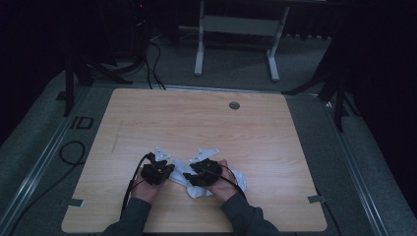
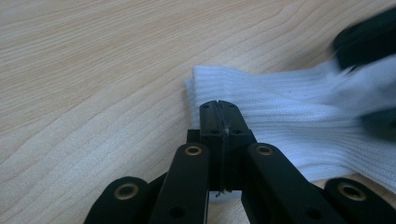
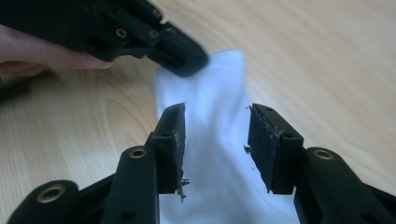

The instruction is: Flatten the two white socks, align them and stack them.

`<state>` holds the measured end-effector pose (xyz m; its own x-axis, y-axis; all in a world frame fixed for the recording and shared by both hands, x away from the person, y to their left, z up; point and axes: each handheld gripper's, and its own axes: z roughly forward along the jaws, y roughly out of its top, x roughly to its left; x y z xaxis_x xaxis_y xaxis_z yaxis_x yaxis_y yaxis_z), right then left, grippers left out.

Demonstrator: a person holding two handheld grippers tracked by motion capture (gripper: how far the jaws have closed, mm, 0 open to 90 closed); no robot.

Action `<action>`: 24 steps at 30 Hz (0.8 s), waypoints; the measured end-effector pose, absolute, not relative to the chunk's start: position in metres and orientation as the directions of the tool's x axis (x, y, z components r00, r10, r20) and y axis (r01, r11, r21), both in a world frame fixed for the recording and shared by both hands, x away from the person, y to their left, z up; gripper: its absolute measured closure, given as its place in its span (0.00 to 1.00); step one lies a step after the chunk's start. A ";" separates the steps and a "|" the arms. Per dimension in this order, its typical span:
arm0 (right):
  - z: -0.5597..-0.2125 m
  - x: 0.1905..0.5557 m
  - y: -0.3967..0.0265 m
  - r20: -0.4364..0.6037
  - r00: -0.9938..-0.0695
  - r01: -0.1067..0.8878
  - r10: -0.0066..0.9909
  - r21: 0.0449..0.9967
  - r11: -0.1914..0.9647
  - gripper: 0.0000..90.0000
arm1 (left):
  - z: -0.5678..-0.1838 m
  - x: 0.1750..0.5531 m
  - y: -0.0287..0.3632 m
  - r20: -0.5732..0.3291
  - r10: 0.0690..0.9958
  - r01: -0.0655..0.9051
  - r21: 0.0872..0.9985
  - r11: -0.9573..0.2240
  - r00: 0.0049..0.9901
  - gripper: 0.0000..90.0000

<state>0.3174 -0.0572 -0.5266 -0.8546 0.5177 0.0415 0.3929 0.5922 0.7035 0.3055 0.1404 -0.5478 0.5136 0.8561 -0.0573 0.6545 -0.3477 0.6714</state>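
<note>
Looking down from the high view, both hands sit close together on the wooden surface (image 1: 255, 128), with the white sock (image 1: 196, 184) lying between and under the left gripper (image 1: 168, 168) and right gripper (image 1: 189, 172). Left gripper view: jaws clenched tight on the sock's (image 2: 289, 102) edge. Right gripper view: jaws released, straddling the sock (image 3: 215, 140) without pressing it.

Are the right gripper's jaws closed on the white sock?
No, the right gripper has its jaws standing apart, with the white sock lying in the gap between them.

Left hand-held gripper (image 2: 219, 109) has its jaws pressed together; right hand-held gripper (image 3: 217, 140) holds them apart.
</note>
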 end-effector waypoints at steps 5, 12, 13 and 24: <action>-0.510 0.316 -0.084 -0.016 -0.823 0.380 0.567 0.727 0.572 0.68 | -0.548 0.305 0.140 -0.053 0.854 0.653 0.670 -0.354 0.517 1.00; -0.502 0.315 -0.121 -0.017 -0.784 0.409 0.621 0.738 0.536 0.71 | -0.548 0.305 0.140 -0.045 0.855 0.652 0.668 -0.359 0.517 1.00; -0.502 0.314 -0.124 -0.021 -0.778 0.412 0.627 0.738 0.535 0.72 | -0.548 0.305 0.140 -0.045 0.854 0.652 0.667 -0.361 0.518 1.00; -0.512 0.305 -0.175 0.002 -0.705 0.501 0.709 0.709 0.496 0.80 | -0.548 0.303 0.140 -0.047 0.856 0.655 0.666 -0.357 0.514 1.00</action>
<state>0.3047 -0.1753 -0.5124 -0.7052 0.7090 0.0020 0.5010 0.4963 0.7090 0.3029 0.1399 -0.5477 0.5145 0.8562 -0.0468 0.6545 -0.3569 0.6665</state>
